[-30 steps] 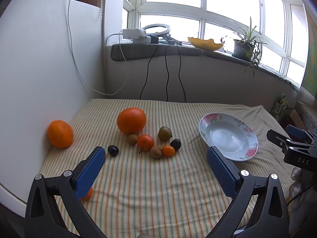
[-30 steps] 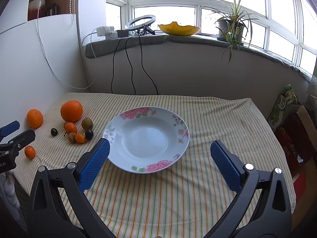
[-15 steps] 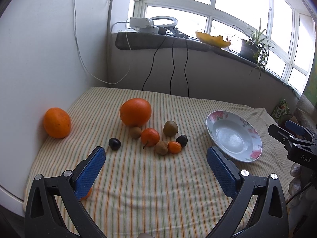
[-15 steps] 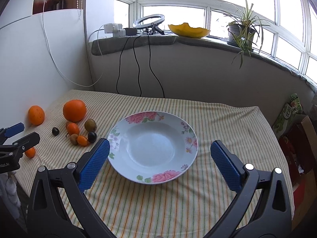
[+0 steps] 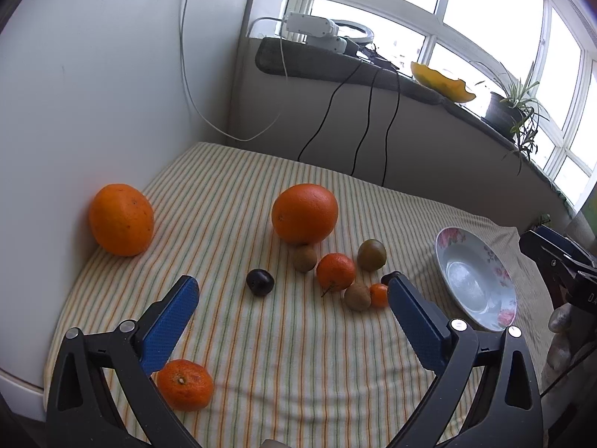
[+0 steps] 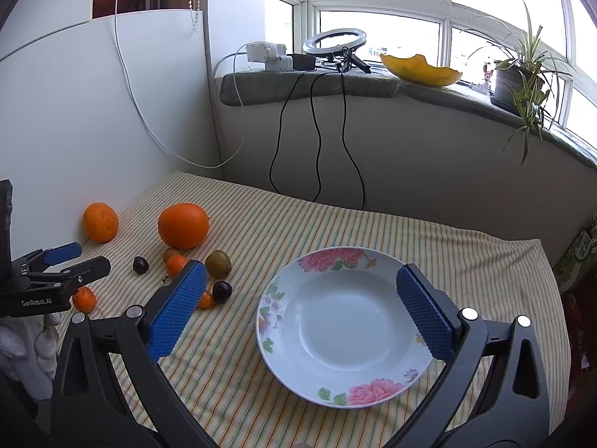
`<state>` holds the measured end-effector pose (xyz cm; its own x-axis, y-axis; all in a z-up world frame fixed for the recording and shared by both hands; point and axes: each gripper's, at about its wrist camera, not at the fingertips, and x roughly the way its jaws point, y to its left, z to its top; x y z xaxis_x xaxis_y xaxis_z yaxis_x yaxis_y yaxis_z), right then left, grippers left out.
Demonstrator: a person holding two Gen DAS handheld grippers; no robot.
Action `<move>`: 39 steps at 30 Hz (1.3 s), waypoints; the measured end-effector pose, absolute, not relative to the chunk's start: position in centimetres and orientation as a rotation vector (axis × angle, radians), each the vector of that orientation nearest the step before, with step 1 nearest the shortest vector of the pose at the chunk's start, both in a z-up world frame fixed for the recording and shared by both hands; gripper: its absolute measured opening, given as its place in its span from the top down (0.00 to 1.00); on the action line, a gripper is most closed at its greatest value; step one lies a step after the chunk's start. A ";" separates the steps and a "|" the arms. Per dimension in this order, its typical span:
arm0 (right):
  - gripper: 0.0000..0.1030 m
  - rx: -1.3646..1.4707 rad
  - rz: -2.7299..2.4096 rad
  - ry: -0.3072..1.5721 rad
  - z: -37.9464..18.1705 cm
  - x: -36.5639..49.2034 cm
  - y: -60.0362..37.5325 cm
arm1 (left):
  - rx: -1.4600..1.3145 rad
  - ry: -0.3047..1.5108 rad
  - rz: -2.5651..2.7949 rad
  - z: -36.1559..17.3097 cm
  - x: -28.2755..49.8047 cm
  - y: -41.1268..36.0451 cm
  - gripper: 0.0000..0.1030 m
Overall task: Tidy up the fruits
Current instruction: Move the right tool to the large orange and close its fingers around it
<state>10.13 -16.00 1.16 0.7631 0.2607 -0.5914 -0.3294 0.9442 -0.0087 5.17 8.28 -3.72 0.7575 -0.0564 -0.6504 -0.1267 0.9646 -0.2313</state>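
Fruits lie loose on the striped cloth, left of the plate (image 5: pixel 496 261); the left gripper (image 5: pixel 291 293), fingers apart, faces the dark plum (image 5: pixel 260 282), probably to choose it. From the right view, the right gripper (image 6: pixel 300 291) waits spread over the empty plate, holding nothing.

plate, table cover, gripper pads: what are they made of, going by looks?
Plate: probably glazed ceramic or porcelain; glossy white with window glare and a printed floral rim; melamine is possible.
Table cover: woven fabric, matte, striped, with wrinkles and draped edges.
Right gripper pads: blue, fine dotted texture, likely rubber or textured plastic; the black frame looks like moulded plastic.
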 end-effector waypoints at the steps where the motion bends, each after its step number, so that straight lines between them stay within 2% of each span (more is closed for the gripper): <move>1: 0.00 -0.112 0.337 0.635 1.1 10.6 -15.5 | -0.279 0.715 0.037 -3.7 5.4 8.5 0.03; 14: 0.02 0.029 0.571 0.873 -1.2 18.8 -9.8 | -0.348 0.787 -0.049 -4.8 9.9 10.4 0.10; 17: 0.04 0.060 0.621 0.927 -2.0 20.7 -8.4 | -0.348 0.811 -0.066 -5.1 11.0 10.3 0.16; 23: 0.05 0.157 0.679 1.062 -4.6 24.7 -5.6 | -0.387 0.860 -0.095 -6.1 12.9 10.6 0.17; 28: 0.05 0.130 0.679 1.108 -6.1 26.3 -3.1 | -0.407 0.895 -0.099 -6.8 14.2 11.1 0.20; 32: 0.10 0.124 0.694 1.145 -7.3 27.4 -1.5 | -0.430 0.906 -0.103 -7.2 14.9 11.5 0.21; 36: 0.11 0.145 0.706 1.180 -8.1 28.2 -0.6 | -0.448 0.925 -0.117 -7.7 15.3 11.6 0.28; 39: 0.12 0.167 0.717 1.204 -9.0 28.8 0.2 | -0.462 0.926 -0.122 -7.6 15.3 11.8 0.28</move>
